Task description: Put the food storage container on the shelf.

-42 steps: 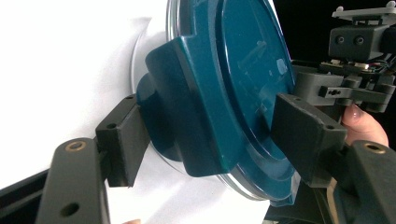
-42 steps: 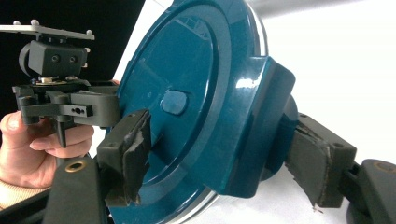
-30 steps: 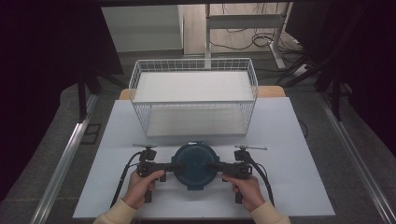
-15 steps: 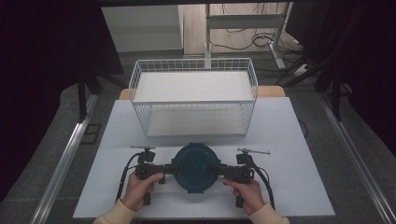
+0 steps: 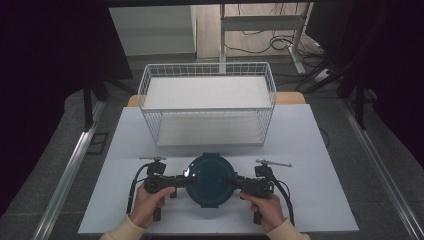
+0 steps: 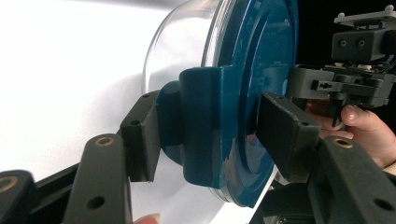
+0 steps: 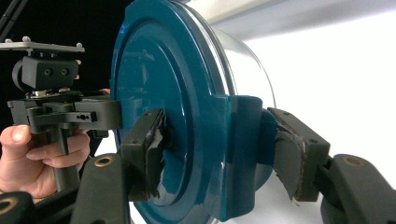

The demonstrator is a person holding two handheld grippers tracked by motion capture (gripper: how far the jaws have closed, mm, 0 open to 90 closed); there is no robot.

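A round clear container with a dark teal lid (image 5: 210, 180) sits near the table's front edge, between my two hands. My left gripper (image 5: 189, 179) reaches in from the left and my right gripper (image 5: 231, 181) from the right. In the left gripper view, my left gripper (image 6: 208, 126) is shut on the lid's side clip (image 6: 201, 121), one pad on the clip and the other on the lid's top face; its jaws have just been closing. In the right gripper view, my right gripper (image 7: 219, 135) is shut on the opposite clip (image 7: 243, 140) after closing further on it.
A white wire basket (image 5: 207, 109) with a white bottom stands behind the container, at the middle back of the white table (image 5: 300, 145). Dark floor, rails and cables surround the table.
Hands and container sit a touch nearer the front edge than a second ago. Both grippers remain at the lid's two sides.
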